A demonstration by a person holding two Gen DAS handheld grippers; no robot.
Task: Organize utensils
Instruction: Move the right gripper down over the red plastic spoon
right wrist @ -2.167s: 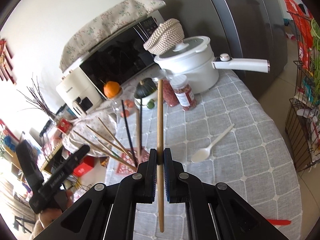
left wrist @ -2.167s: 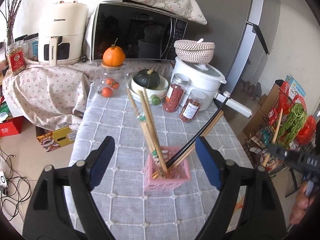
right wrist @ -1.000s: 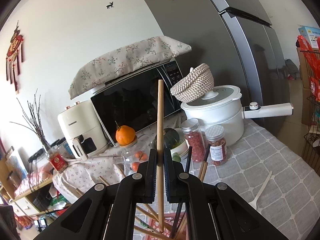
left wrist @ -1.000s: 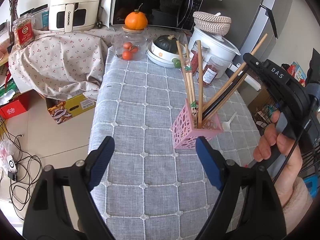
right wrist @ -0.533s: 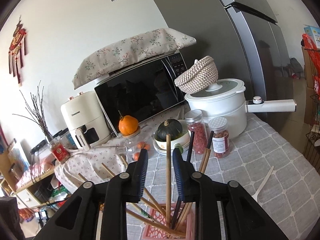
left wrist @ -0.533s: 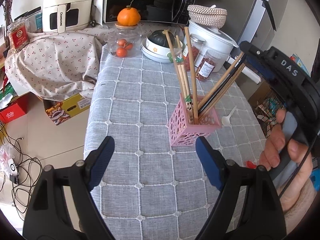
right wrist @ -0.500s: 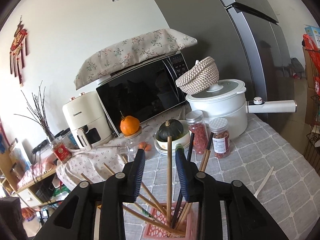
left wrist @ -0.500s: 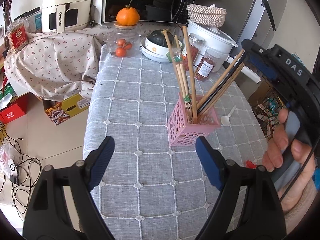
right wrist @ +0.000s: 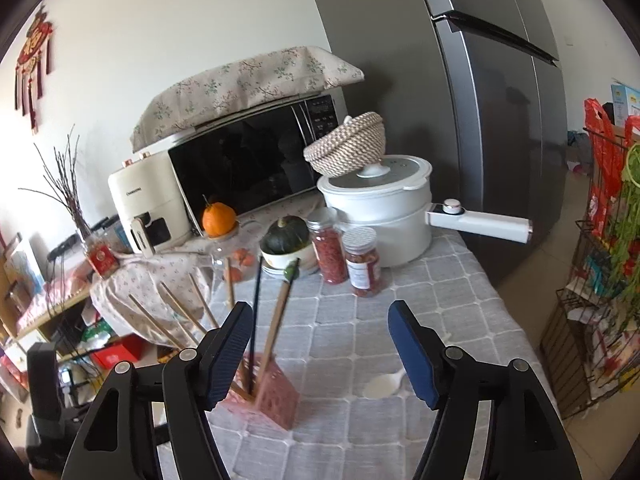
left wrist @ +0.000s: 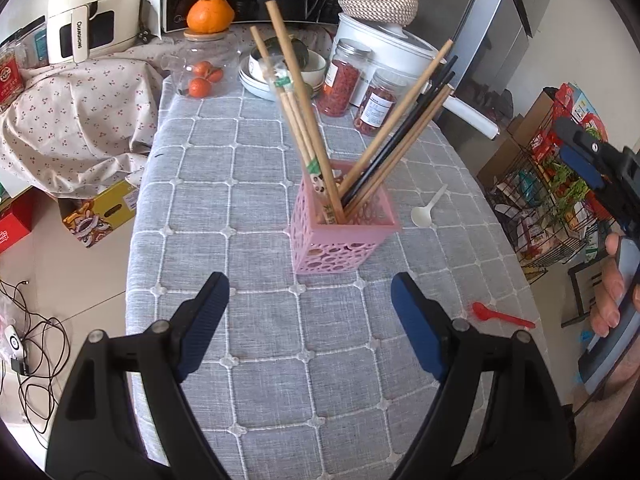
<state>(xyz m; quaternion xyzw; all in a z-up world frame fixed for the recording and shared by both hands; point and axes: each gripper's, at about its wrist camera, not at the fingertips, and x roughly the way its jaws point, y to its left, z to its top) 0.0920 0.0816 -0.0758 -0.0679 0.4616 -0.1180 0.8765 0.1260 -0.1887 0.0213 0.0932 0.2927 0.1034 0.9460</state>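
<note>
A pink perforated holder stands mid-table with several wooden and black chopsticks leaning in it. It also shows in the right wrist view, low left. A white spoon lies right of the holder, seen too in the right wrist view. A red spoon lies near the table's right edge. My left gripper is open and empty in front of the holder. My right gripper is open and empty above the table, right of the holder; it shows at the right edge of the left wrist view.
At the back stand a white pot with a long handle, two red-filled jars, a bowl with a green squash, a glass jar, a microwave and an air fryer. A wire rack stands right of the table.
My right gripper opened and let go of the wooden chopstick, which now stands in the holder. It then pulled back to the right. My left gripper stayed open.
</note>
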